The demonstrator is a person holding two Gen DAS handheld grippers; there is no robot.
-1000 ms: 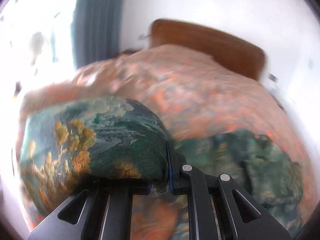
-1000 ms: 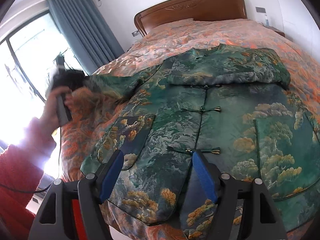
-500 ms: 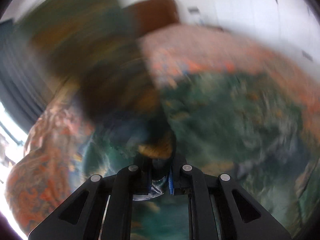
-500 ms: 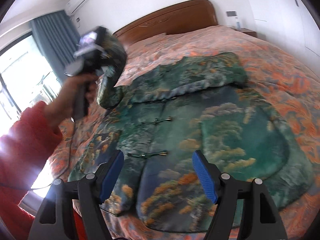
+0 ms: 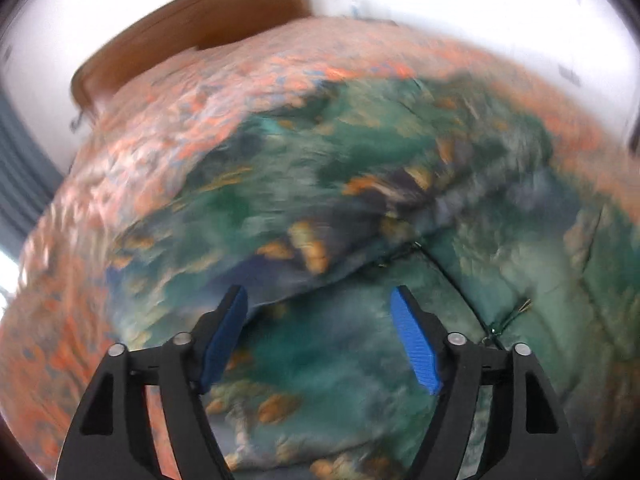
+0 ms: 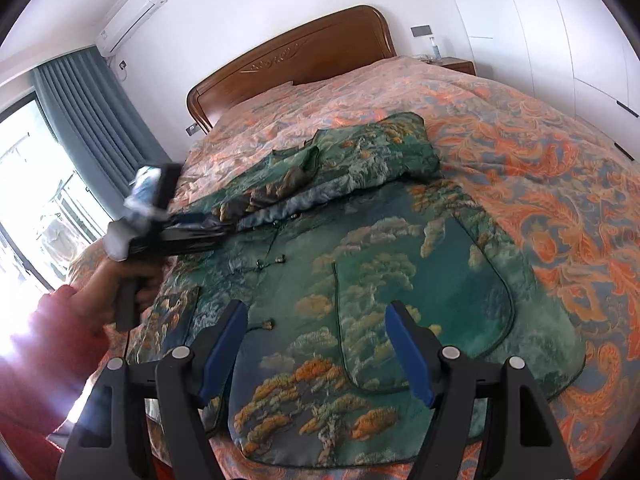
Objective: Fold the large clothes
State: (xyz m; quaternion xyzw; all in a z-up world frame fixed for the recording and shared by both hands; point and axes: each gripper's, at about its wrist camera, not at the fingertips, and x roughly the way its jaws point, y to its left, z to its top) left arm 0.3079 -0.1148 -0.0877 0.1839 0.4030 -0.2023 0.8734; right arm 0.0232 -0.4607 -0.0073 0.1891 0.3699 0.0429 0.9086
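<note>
A green brocade jacket with cloud and tree patterns lies front-up on the bed, both sleeves folded across its chest. In the blurred left wrist view the jacket fills the middle. My left gripper is open and empty, just above the folded left sleeve; it also shows in the right wrist view, held in a hand. My right gripper is open and empty, hovering over the jacket's lower front near the hem.
The jacket rests on an orange patterned bedspread. A wooden headboard stands at the far end, blue curtains and a bright window at left, white wardrobe doors at right.
My left gripper carried the left sleeve over the jacket's chest and let it go; its jaws are open now. My right gripper stayed open and shifted its view toward the right.
</note>
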